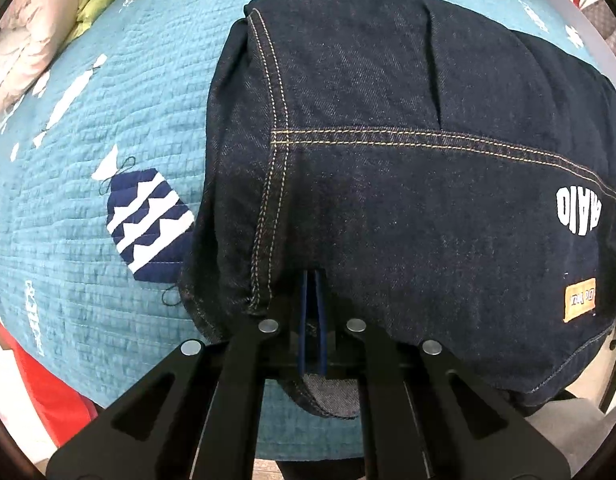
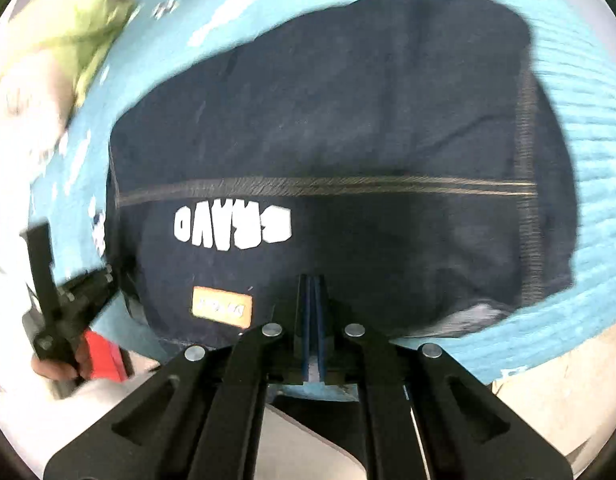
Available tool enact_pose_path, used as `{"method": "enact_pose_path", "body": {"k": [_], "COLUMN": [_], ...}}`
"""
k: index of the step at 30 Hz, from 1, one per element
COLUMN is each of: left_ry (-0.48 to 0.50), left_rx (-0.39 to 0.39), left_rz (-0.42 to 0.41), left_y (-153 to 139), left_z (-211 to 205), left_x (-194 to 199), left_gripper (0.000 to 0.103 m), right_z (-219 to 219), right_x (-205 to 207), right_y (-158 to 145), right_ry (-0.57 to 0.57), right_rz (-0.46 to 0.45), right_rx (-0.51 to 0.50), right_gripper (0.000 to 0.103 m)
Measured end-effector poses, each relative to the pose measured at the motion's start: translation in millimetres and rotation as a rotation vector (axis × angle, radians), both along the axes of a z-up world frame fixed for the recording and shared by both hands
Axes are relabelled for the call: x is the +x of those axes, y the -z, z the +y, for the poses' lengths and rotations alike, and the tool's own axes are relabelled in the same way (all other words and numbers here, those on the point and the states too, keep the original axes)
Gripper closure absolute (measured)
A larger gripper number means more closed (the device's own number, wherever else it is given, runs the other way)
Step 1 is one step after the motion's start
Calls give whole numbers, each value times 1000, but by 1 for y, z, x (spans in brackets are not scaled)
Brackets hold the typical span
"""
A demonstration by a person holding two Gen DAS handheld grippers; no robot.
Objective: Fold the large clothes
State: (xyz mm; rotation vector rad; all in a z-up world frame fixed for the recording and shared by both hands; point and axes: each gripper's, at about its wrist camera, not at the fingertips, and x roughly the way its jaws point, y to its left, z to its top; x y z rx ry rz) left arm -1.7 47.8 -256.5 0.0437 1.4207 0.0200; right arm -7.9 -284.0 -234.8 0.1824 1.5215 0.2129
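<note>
A folded dark denim jacket (image 1: 407, 184) lies on the teal quilted bed cover (image 1: 108, 128), reaching its near edge. The left gripper (image 1: 312, 280) points down at the jacket's near fold, jaws closed with nothing visibly pinched. The right gripper (image 2: 311, 284) hangs over the jacket, jaws closed and empty.

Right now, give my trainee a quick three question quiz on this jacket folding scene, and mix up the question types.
1. True or false: the denim jacket lies on a plain red sheet.
2. The orange patch sits: A) nearer the camera than the white lettering B) beyond the lettering C) on the quilt
3. Fill in: the jaws of the right gripper are ____.

Key: 1 false, a teal patterned quilt; 2 A; 3 shut.
</note>
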Motion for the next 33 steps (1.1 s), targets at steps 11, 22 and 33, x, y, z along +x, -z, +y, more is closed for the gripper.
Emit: {"method": "enact_pose_path", "body": {"k": [11,22,33], "left_ry": [107,223,283], "left_rx": [-163,-144,-223], "left_rz": [-1,111,15], "left_y": [-46,-16,-39], "left_z": [-52,-108,-123], "left_x": [14,28,71], "left_gripper": [97,97,97], "right_z": [-9,-17,-22], "right_x": [18,20,56], "right_y": [-5,-2,-36], "right_ry": [4,47,29], "right_rz": [66,61,-54], "right_rx": [2,25,50], "right_gripper": [97,99,102]}}
